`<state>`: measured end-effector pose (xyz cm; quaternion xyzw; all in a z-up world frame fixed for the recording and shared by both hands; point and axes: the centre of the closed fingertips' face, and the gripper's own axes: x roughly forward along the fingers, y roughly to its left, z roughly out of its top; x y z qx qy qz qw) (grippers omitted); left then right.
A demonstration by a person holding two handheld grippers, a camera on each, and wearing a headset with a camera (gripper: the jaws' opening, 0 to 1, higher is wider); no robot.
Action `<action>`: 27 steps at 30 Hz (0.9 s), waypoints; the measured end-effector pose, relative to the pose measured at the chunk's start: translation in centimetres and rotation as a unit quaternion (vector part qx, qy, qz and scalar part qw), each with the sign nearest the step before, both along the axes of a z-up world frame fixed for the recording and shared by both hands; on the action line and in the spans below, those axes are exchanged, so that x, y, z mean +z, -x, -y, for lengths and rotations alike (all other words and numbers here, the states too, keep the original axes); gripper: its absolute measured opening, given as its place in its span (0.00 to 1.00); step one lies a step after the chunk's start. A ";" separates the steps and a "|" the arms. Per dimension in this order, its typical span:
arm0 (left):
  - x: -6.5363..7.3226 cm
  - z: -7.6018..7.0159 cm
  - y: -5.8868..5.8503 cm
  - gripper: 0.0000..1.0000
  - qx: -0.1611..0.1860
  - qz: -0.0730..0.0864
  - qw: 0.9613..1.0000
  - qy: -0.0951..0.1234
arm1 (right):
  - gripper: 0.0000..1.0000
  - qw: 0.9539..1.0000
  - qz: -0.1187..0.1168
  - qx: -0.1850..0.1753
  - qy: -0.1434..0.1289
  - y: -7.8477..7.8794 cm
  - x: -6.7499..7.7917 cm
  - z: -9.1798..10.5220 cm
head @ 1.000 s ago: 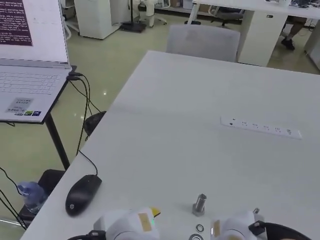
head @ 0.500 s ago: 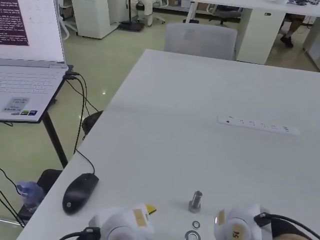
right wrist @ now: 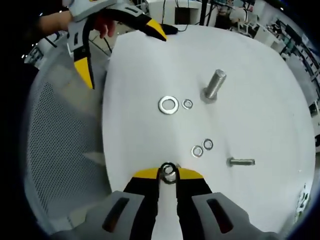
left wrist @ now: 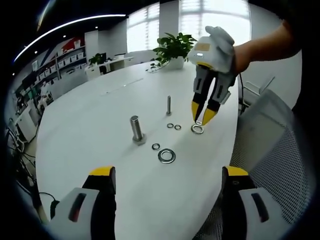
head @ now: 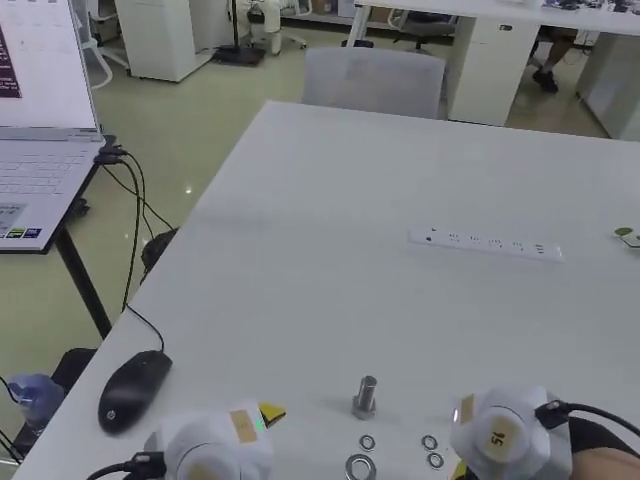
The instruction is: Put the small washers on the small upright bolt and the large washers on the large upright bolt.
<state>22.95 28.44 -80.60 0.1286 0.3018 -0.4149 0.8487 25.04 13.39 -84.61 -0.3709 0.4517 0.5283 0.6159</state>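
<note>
— The jaws of the right gripper (right wrist: 169, 175) are almost together, and a large washer (right wrist: 169, 171) sits between their tips, not far from the edge of the desk (left wrist: 85, 115). I believe they have it by the rim. Whether it is already off the surface, I cannot tell.

— And the left gripper (left wrist: 168, 175)?

— Its jaws stand wide apart and hold nothing. It hangs at the desk edge, well apart from the parts.

— Where are the other pieces?

— The large bolt (left wrist: 136, 129) stands upright on its head, and the small bolt (left wrist: 169, 105) stands upright beyond it. A second large washer (left wrist: 166, 155) and one small washer (left wrist: 156, 146) lie flat near the large bolt. A pair of small washers (left wrist: 170, 125) lies together near the small bolt. Neither bolt carries a washer yet.

— How will such a washer handle?

— By its look, it is a thin metal ring: stiff, light and smooth. Flat on a smooth desk it offers little to grip, so it may slide or flip out of the tips. I think the best hold is across the outer rim, at two opposite points, so the hole is free to go over the thread. A fall would not harm it, but it could roll off the edge.
</note>
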 end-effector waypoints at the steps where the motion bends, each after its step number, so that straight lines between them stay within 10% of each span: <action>1: 0.0 0.0 -0.1 0.87 0.002 -0.001 1.000 0.001 | 0.13 1.000 -0.002 -0.005 0.000 -0.1 0.1 0.5; 27: -0.1 0.0 -0.2 0.88 0.019 -0.006 1.000 -0.012 | 0.13 0.998 0.008 -0.057 -0.013 -5.2 3.2 4.5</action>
